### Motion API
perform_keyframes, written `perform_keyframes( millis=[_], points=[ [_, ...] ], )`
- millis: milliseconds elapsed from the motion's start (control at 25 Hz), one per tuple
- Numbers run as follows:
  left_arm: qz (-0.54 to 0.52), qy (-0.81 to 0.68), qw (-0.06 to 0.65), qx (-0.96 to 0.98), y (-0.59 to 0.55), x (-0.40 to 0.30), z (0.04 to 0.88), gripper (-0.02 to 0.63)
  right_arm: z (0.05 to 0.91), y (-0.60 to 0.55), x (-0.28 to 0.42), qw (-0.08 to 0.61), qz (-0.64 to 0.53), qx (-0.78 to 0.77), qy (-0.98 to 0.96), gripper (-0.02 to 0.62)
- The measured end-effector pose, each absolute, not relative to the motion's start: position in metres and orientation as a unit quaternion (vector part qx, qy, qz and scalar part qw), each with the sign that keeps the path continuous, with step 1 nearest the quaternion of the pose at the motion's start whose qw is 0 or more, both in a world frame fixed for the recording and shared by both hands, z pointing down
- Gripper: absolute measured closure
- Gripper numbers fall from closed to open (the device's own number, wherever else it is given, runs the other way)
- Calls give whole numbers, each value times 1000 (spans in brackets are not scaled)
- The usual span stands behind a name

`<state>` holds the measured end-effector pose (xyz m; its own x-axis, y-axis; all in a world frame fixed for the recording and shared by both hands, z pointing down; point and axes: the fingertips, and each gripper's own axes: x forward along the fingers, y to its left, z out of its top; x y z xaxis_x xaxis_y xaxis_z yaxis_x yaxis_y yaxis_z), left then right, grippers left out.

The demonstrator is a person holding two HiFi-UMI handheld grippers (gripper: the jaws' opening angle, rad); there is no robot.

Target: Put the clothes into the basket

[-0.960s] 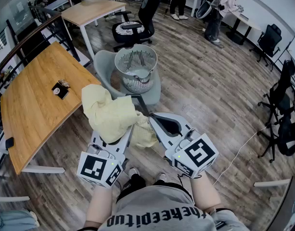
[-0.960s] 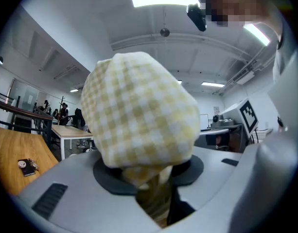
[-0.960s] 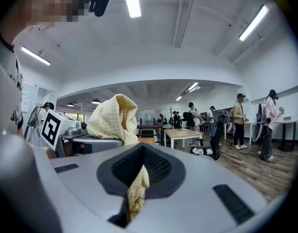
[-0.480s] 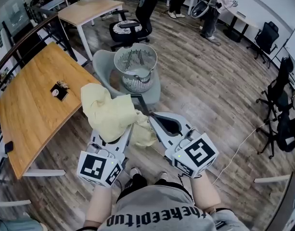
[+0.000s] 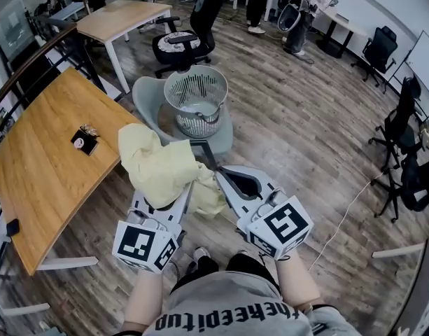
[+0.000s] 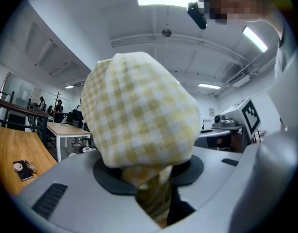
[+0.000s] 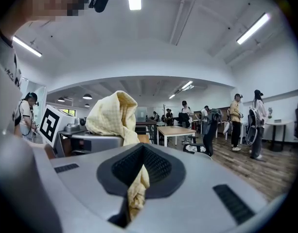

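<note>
A pale yellow checked garment (image 5: 165, 172) is bunched in the air between both grippers. My left gripper (image 5: 188, 187) is shut on a thick fold of the cloth (image 6: 139, 130), which bulges over its jaws and fills the left gripper view. My right gripper (image 5: 213, 175) is shut on a thin edge of the same garment (image 7: 134, 198); the rest of it hangs to that gripper's left (image 7: 112, 113). A white wire basket (image 5: 196, 101) stands on the seat of a grey chair (image 5: 150, 93) just beyond the garment, with something pale inside.
A long wooden table (image 5: 46, 159) with a small dark object (image 5: 82, 138) runs along the left. A second table (image 5: 120, 18) and a black office chair (image 5: 179, 44) stand farther back. People stand at the far end. More chairs (image 5: 399, 145) line the right wall.
Both grippers keep their hold on the garment. The basket and chair have shifted slightly lower and nearer in the head view as the view moved forward.
</note>
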<state>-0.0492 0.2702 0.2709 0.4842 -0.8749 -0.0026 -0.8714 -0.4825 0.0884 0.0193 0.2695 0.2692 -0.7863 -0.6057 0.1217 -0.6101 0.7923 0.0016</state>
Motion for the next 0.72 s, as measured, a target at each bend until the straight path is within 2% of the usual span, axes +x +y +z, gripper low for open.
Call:
perform_keyframes(
  millis=[720],
  points=[
    [-26,-488,52,871,236,-57,282,445,275,239,20,63,31,357,-932,588]
  ],
)
